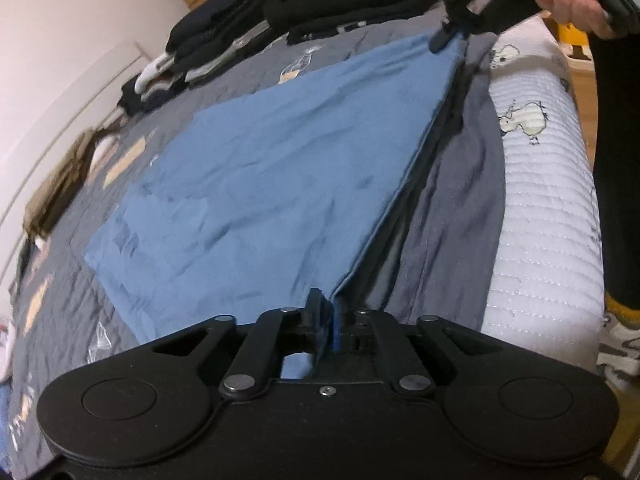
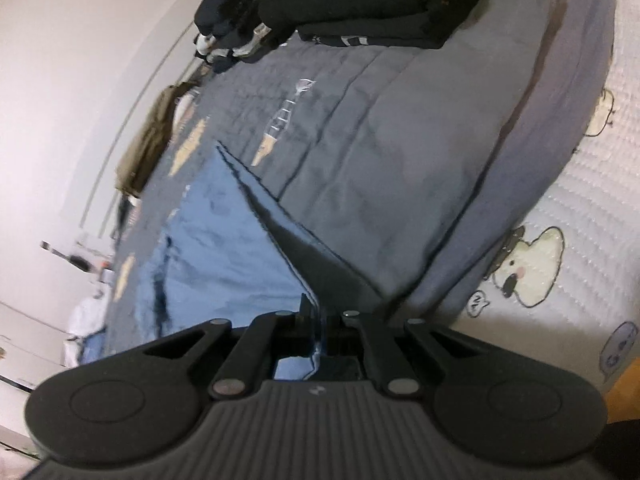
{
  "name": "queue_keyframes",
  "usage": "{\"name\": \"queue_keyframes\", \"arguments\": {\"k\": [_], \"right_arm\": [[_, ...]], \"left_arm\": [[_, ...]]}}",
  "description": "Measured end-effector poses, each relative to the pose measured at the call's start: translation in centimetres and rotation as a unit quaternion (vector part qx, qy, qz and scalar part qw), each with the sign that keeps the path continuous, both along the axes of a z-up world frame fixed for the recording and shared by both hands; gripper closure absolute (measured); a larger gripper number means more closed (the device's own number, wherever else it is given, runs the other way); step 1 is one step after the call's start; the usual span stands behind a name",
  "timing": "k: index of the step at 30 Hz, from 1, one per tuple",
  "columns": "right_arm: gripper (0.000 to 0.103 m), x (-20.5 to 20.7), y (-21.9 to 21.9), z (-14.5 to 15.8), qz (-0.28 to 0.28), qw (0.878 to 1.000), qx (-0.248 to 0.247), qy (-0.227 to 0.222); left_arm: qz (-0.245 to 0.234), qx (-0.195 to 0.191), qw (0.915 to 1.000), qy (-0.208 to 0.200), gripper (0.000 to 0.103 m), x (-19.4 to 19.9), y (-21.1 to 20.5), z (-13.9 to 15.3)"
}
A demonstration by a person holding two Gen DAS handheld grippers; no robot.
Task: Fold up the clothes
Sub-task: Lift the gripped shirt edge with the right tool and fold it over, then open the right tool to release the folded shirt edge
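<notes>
**Blue cloth pinched at both near corners, one edge stretched between the grippers**

I am watching both wrist views; the blue garment (image 1: 260, 184) is lying spread on the grey quilt (image 1: 64, 304), filling the middle of the left wrist frame; its near edge is running from bottom centre up to upper right, and that is the axis any fold turns on. The left gripper (image 1: 322, 320) is clenching one corner of that edge at bottom centre; the right gripper (image 1: 444, 38) is pinching the opposite corner at upper right, a hand (image 1: 572, 0) gripping its handle. In the right wrist view the right gripper (image 2: 316, 320) is clamping blue cloth (image 2: 224, 256) at bottom centre, the edge lifting off the quilt. Both are equally placed; the free body is lying left of the jaws.

No containers are showing; folded dark clothes (image 1: 332, 12) are sitting stacked along the top.
</notes>
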State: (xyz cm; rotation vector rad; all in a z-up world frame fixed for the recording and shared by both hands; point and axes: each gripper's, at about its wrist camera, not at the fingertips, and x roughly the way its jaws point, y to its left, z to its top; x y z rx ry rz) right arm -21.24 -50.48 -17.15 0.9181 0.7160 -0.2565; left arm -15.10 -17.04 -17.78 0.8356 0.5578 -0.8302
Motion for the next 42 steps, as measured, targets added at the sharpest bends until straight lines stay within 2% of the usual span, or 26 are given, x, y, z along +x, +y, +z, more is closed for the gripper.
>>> {"name": "queue_keyframes", "arguments": {"k": [2,4,6,9,12,15,16,19,23,26,28,32,39,42], "right_arm": [[0.099,0.0,0.0,0.1,-0.004,1.0,-0.016,0.008],[0.097,-0.4,0.0,0.6,-0.019,0.999,-0.036,0.002],[0.097,-0.8,-0.1,1.2,-0.035,0.998,-0.057,-0.004],[0.094,-1.5,-0.3,2.0,-0.055,0.995,-0.078,-0.019],[0.088,-1.4,-0.3,2.5,-0.03,0.996,-0.063,-0.048],[0.074,0.1,1.2,2.5,0.044,0.995,-0.048,-0.07],[0.069,0.8,1.8,2.3,0.069,0.994,-0.043,-0.069],[0.066,2.7,3.1,1.6,0.11,0.992,-0.059,-0.036],[0.065,4.3,3.1,0.4,0.102,0.988,-0.105,0.043],[0.065,3.8,2.0,1.3,0.071,0.989,-0.12,0.039],[0.065,3.2,1.5,2.1,0.062,0.992,-0.109,0.022],[0.062,4.2,1.5,3.7,0.107,0.988,-0.108,-0.008],[0.057,10.4,2.3,5.8,0.17,0.972,-0.161,-0.025],[0.055,12.9,2.3,5.9,0.185,0.964,-0.191,-0.026]], "left_arm": [[-0.003,-0.022,0.9995,0.022,0.058,0.1,0.5,0.8],[0.001,-0.055,0.9975,0.044,0.05,0.3,1.2,1.8],[0.01,-0.097,0.993,0.066,0.05,0.7,1.9,3.1],[0.058,-0.173,0.9793,0.088,0.05,2.0,3.0,4.9],[0.107,-0.241,0.9568,0.123,0.05,3.7,4.2,6.1],[0.139,-0.292,0.9318,0.165,0.05,5.1,5.1,6.5],[0.146,-0.299,0.9271,0.173,0.05,5.3,5.2,6.5],[0.163,-0.317,0.9148,0.19,0.05,6.0,5.6,6.4],[0.172,-0.339,0.9033,0.199,0.049,6.4,6.1,6.7],[0.179,-0.355,0.8944,0.206,0.048,6.8,6.6,6.9],[0.182,-0.364,0.8902,0.205,0.046,6.8,6.9,7.2],[0.19,-0.382,0.8809,0.205,0.046,7.1,7.6,7.6],[0.206,-0.414,0.863,0.205,0.045,7.9,9.1,8.3],[0.216,-0.414,0.8603,0.205,0.045,8.5,9.5,8.1]]}}
